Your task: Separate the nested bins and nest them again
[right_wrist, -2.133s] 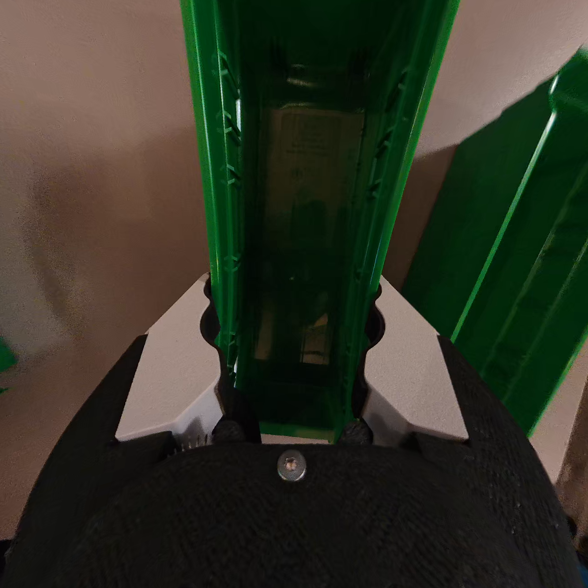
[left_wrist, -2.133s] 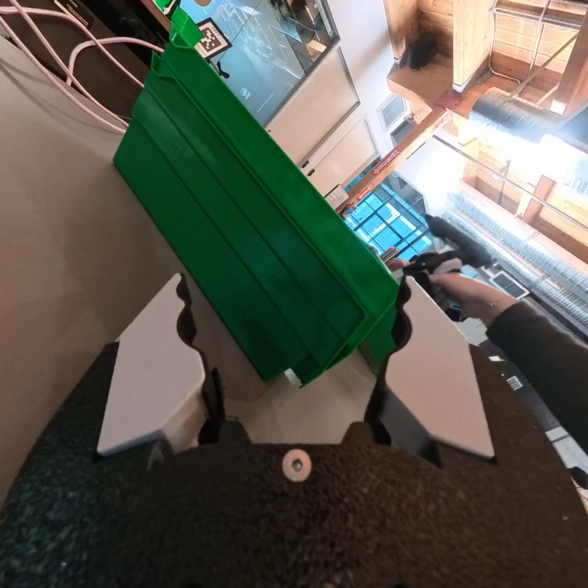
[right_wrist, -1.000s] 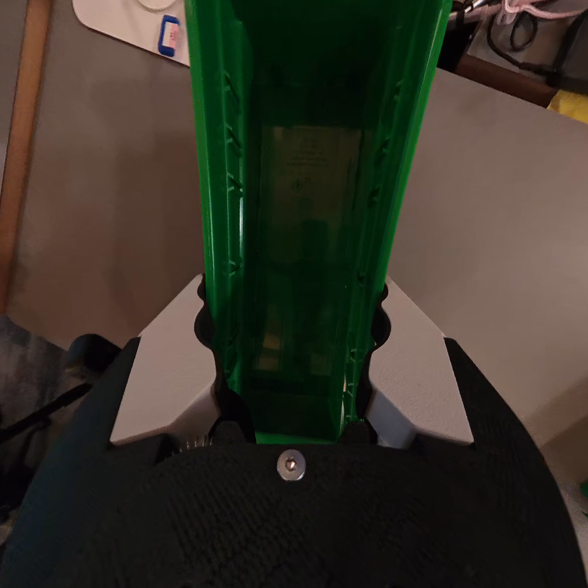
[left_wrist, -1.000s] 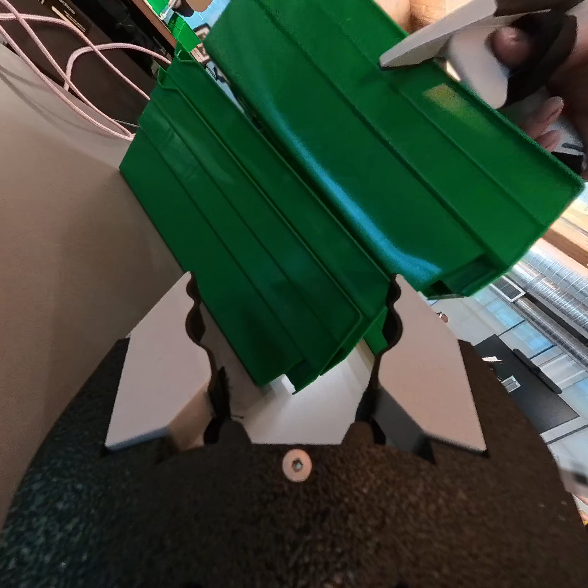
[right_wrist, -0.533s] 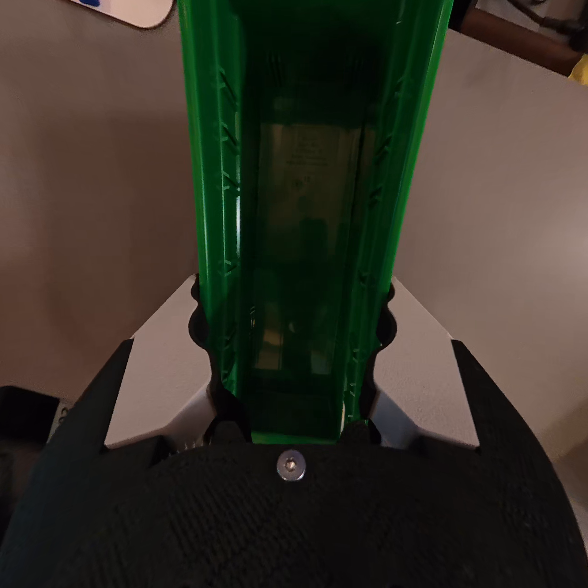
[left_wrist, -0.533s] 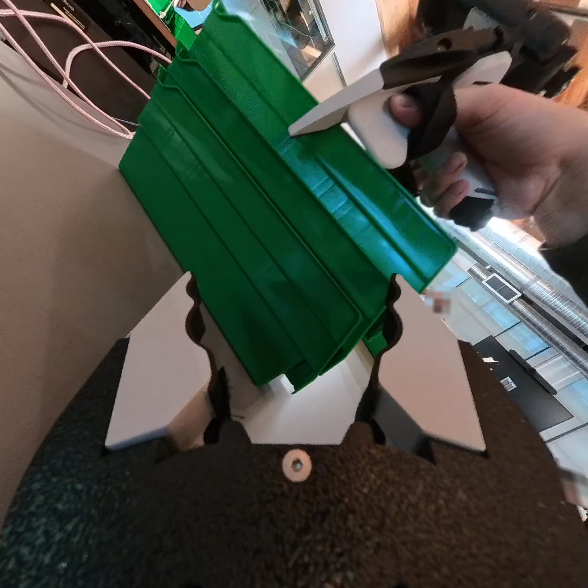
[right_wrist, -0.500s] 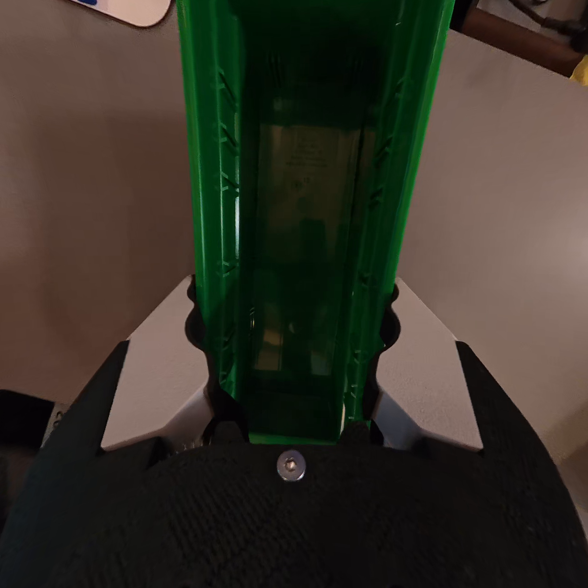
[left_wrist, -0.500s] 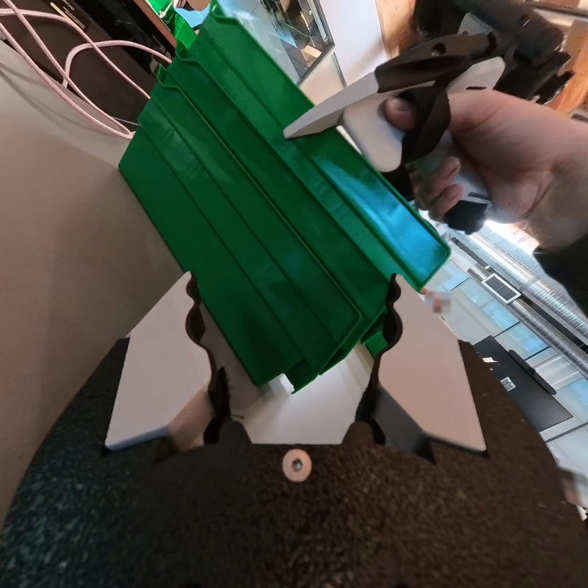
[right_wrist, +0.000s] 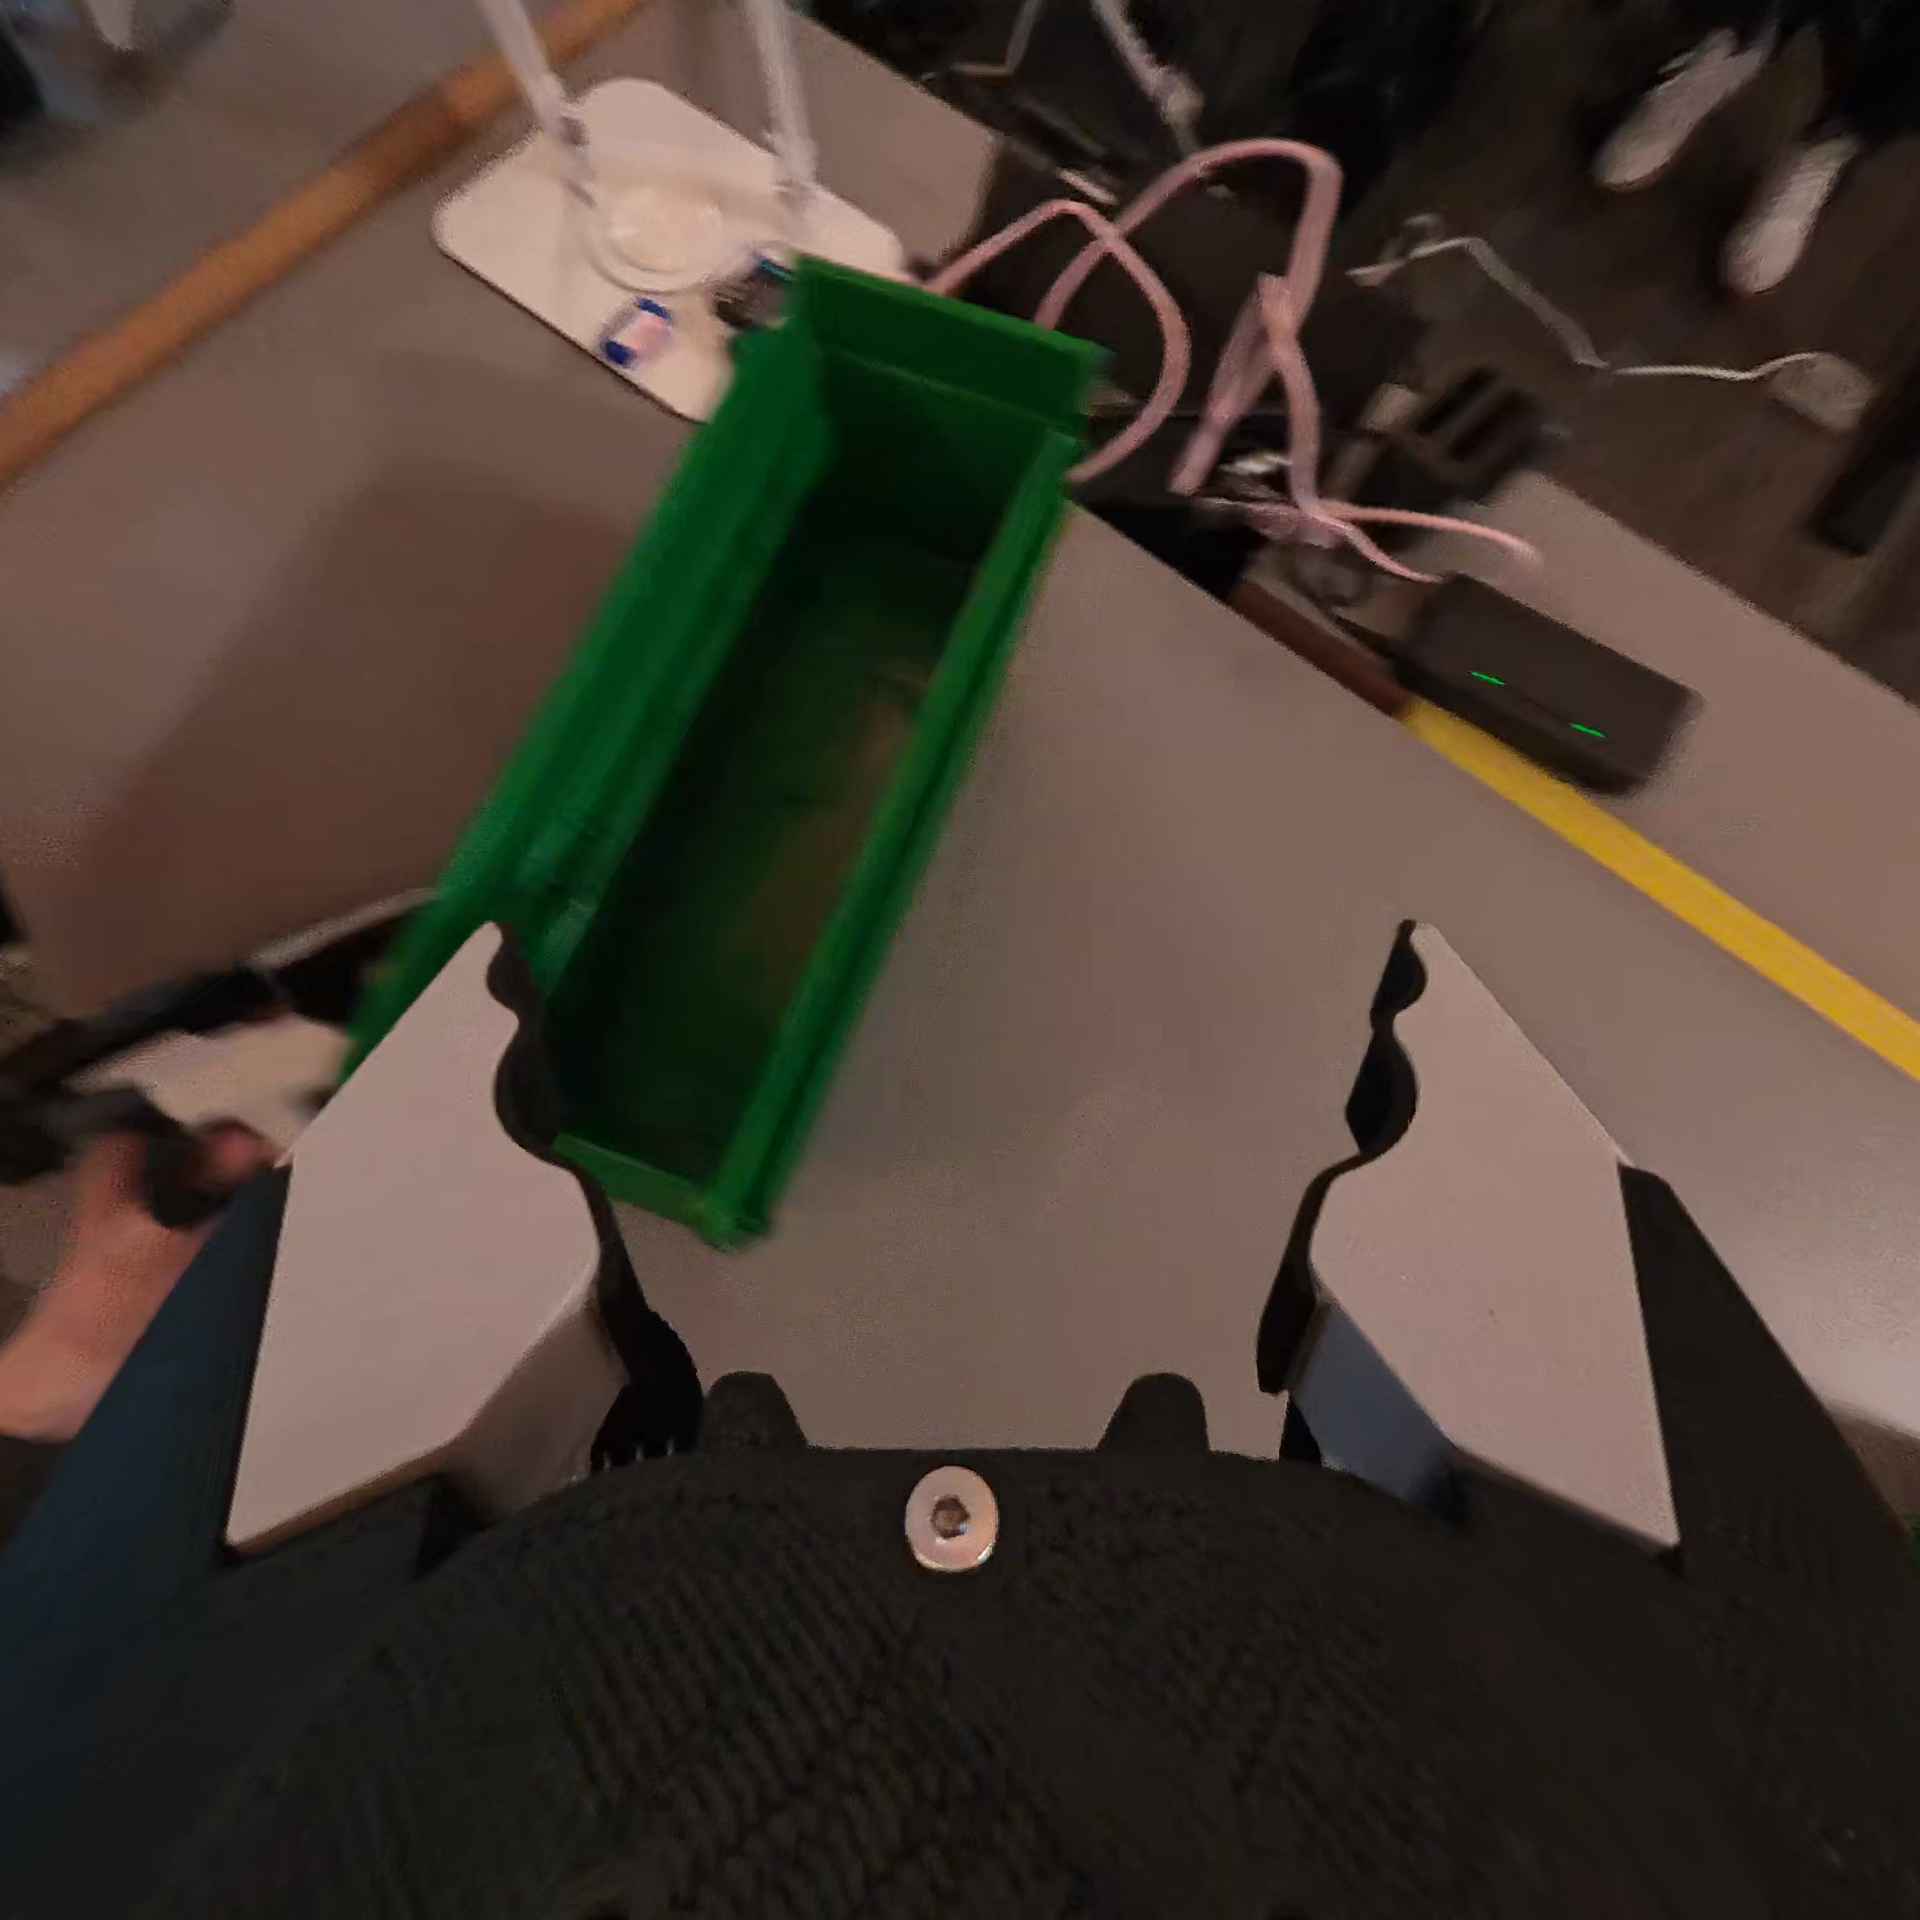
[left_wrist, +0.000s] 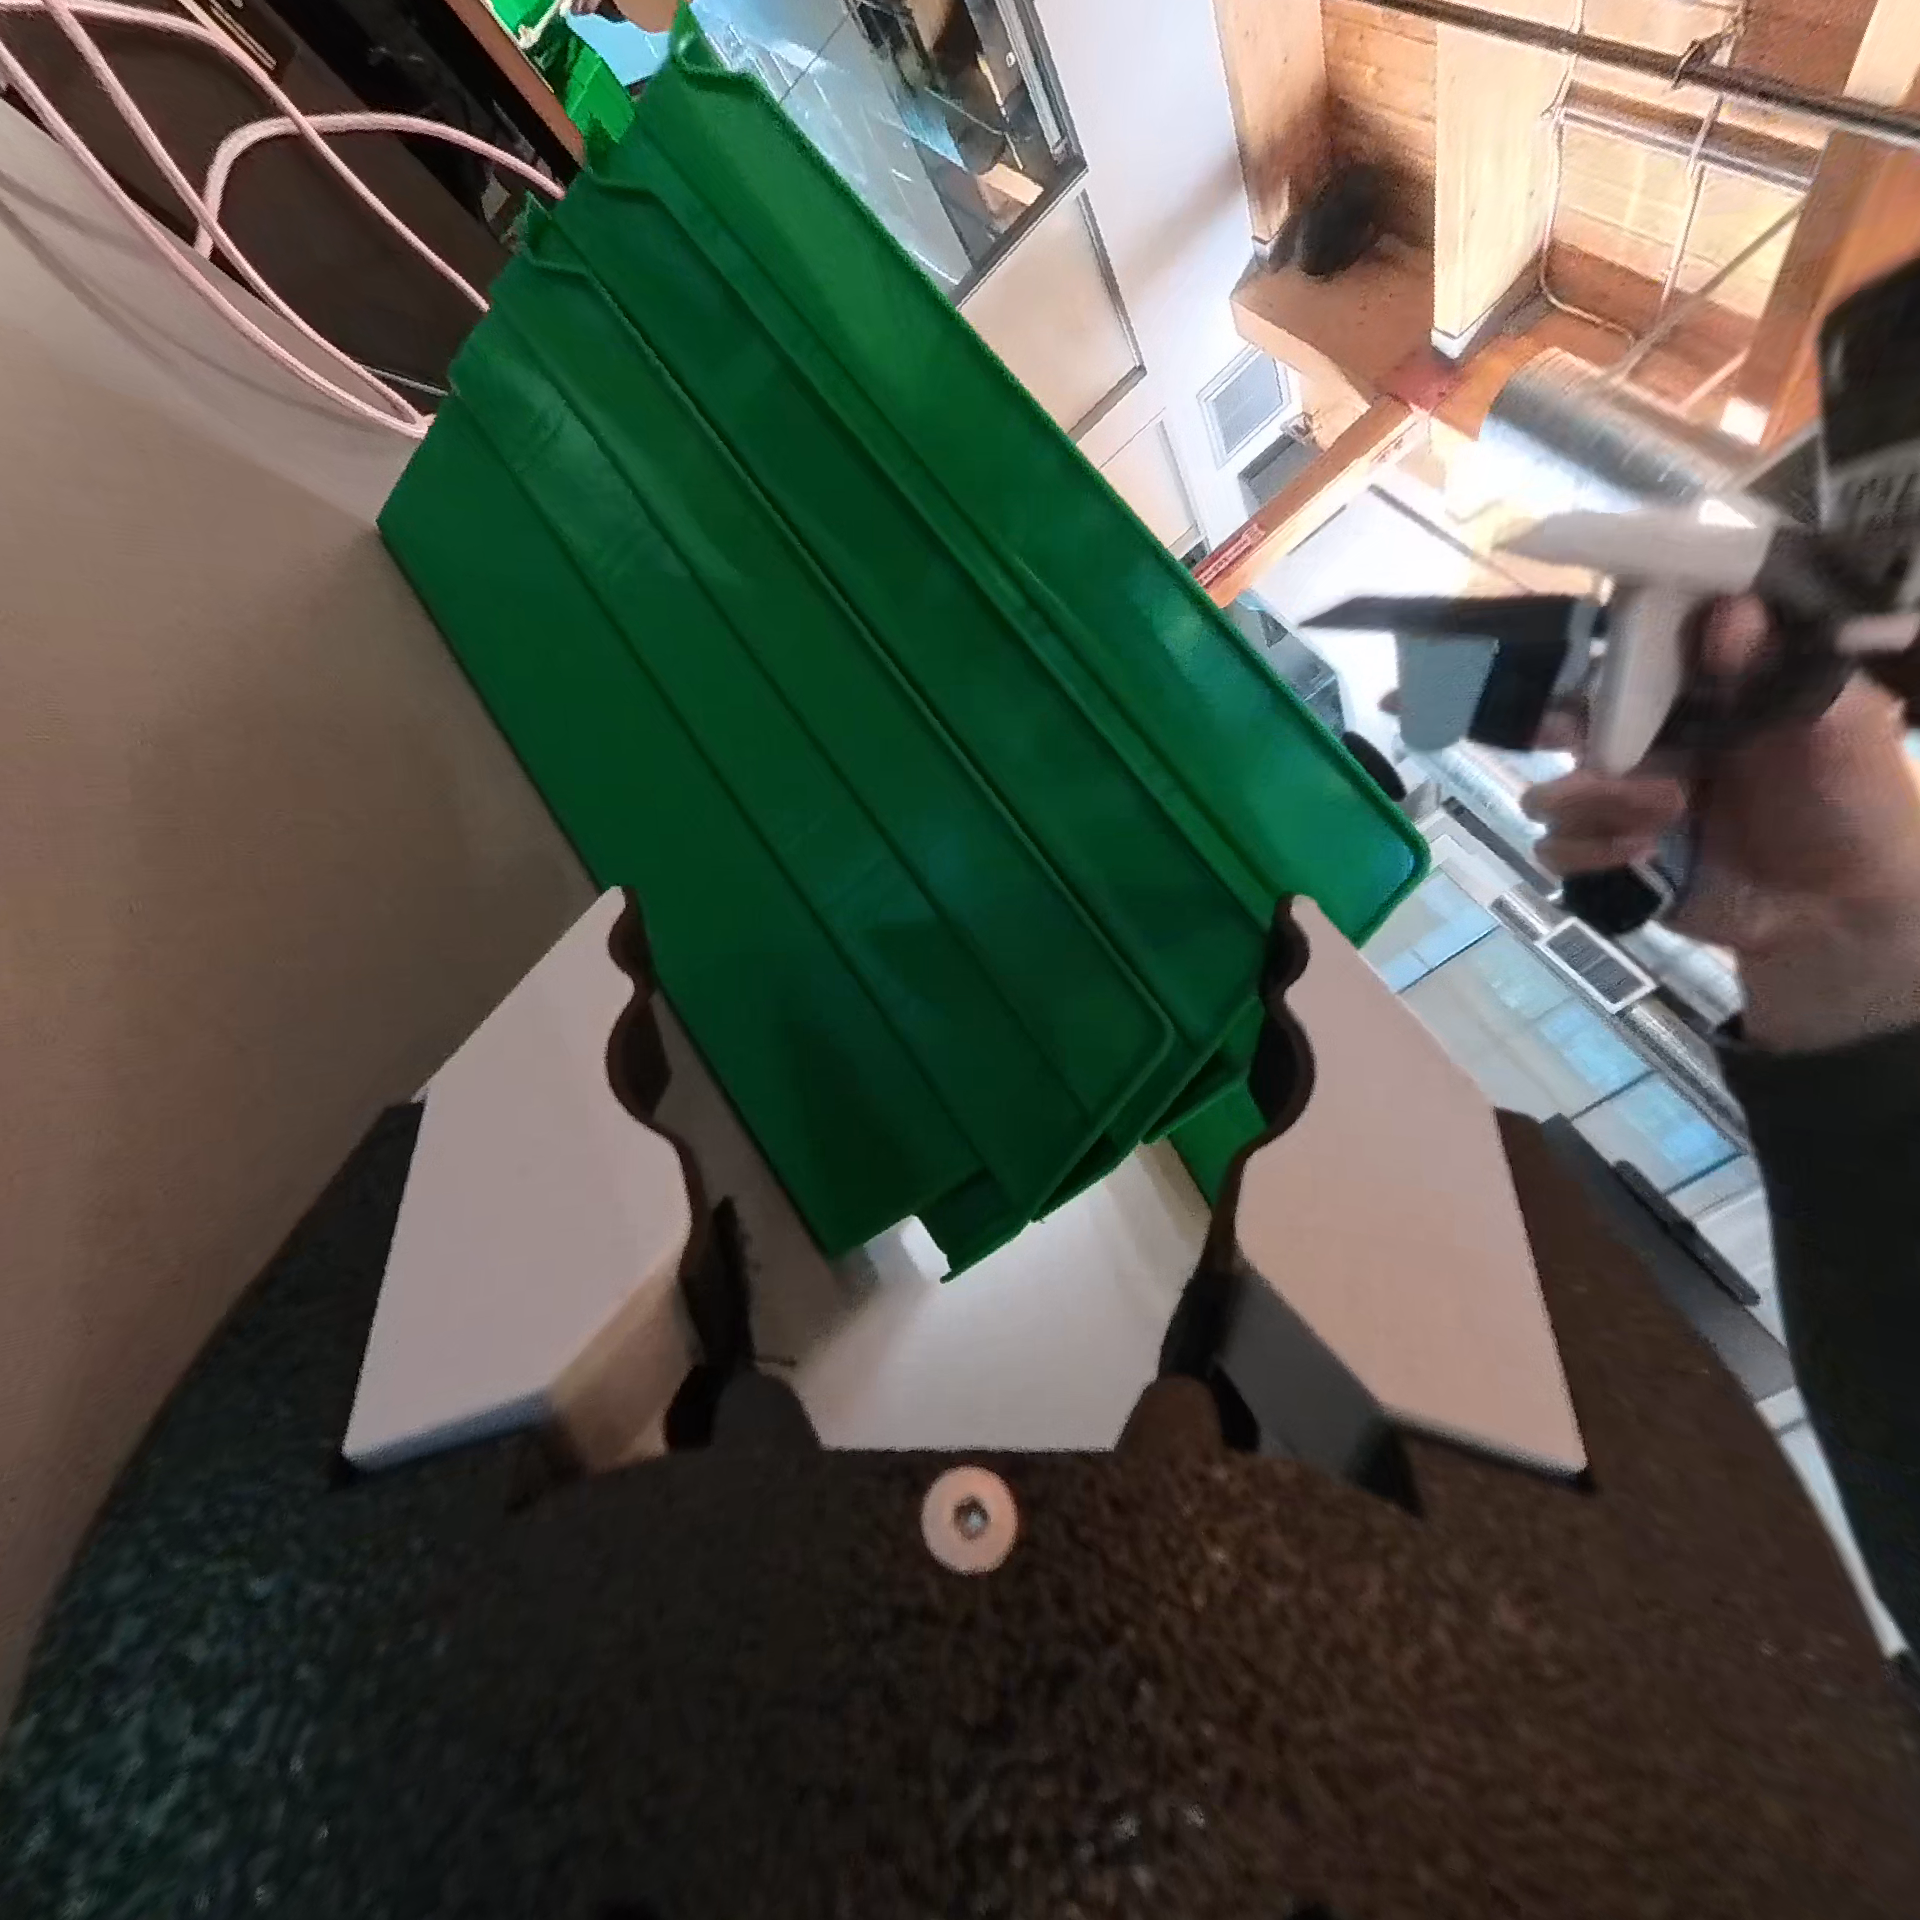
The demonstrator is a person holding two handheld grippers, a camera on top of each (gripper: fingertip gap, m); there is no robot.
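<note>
With the right gripper spread wide and empty above the table, the green bins sit nested; the left gripper, jaws apart, brackets their end. Nudge it carelessly and the stack could topple.

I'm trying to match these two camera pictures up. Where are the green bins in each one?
Left wrist view: the nested green bins run from top centre down to between the left gripper fingers, seen from the side.
Right wrist view: the bins lie left of centre, seen from above, open side up.
Shared landmark: the pink cables beyond the bins' far end.
</note>
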